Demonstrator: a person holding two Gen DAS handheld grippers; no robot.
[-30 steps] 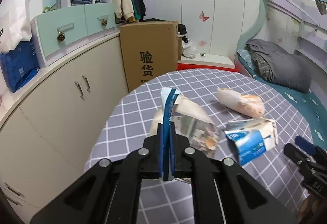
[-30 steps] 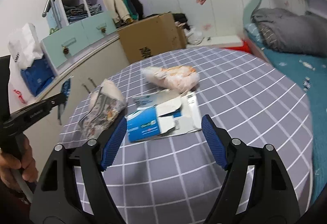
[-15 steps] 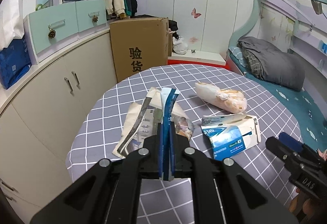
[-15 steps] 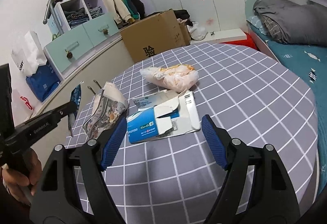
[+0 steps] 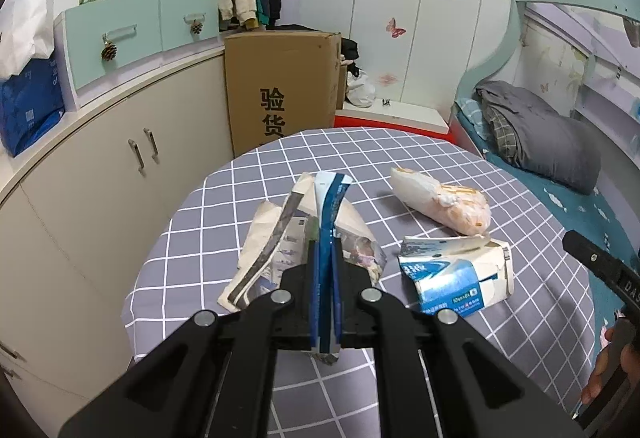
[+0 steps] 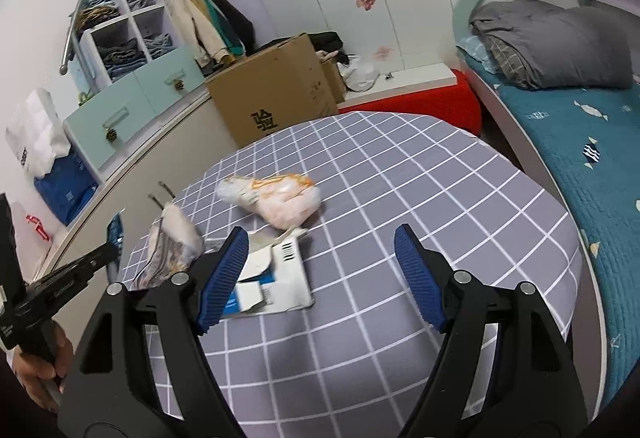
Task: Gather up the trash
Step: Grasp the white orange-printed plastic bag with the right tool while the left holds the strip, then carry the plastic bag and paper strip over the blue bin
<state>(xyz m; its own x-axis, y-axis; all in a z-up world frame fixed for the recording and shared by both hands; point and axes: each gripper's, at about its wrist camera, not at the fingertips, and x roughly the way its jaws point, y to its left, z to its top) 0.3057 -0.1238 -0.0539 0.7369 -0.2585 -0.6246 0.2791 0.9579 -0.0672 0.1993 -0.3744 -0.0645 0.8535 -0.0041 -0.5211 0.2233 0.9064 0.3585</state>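
Left gripper point(image 5: 325, 278): closed tight on a thin blue-and-white wrapper point(image 5: 330, 198), held upright above the table.
Right gripper point(image 6: 320, 274): wide open, nothing between the pads, hovering low over the table.
Below the left gripper: crumpled printed paper point(image 5: 276, 238), lying on the cloth behind the held wrapper; whether wrapper and paper touch cannot be told.
Ahead of the right gripper: torn blue-and-white carton point(image 6: 276, 278), flattened, partly hidden by the left pad of that gripper.
Beyond the carton: white-and-orange plastic bag point(image 6: 276, 198), just beside the carton's far edge.
Surface: round table point(image 6: 440, 198) with a grey checked cloth; 3 loose pieces of trash on it, 1 more in the left grip.
Farther out: cardboard box point(image 5: 280, 86) against the cupboards, well apart from the trash; no bin in view.
Progress, as a judgement: early, only 1 piece picked up.
Risk 1: thin wrapper slipping from the pads if the grip loosens.
Risk 2: carton sliding on the cloth instead of lifting, from pads closing on a flat face.
Risk 3: soft bag slipping out of a grip taken on loose film.
Risk 4: cloth pinched and dragged by a low closing.
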